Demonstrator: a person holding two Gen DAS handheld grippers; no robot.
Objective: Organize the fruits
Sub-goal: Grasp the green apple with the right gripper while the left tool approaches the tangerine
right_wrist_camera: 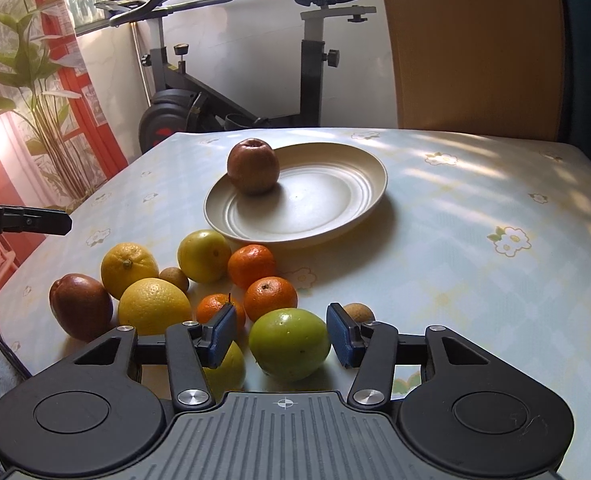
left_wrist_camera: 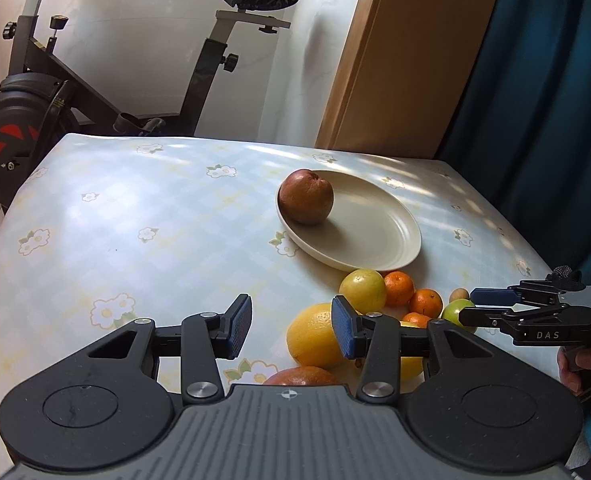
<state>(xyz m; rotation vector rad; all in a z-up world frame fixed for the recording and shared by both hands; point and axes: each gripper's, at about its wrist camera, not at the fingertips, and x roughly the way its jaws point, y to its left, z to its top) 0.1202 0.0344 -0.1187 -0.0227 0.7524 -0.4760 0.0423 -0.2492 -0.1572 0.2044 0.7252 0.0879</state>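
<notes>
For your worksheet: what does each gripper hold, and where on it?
Left gripper: nothing. Right gripper straddles the green fruit at its sides; contact unclear.

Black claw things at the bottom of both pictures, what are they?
They are grabbing tools; a person holds one in each hand. Each carries a camera looking along its jaws: one picture comes from the left gripper, the other from the right gripper. On the flowery table sits a plate with one brown fruit, with loose fruit heaped beside it. The right jaws stand around a green fruit, not visibly squeezing it. The left jaws are open and empty.
</notes>
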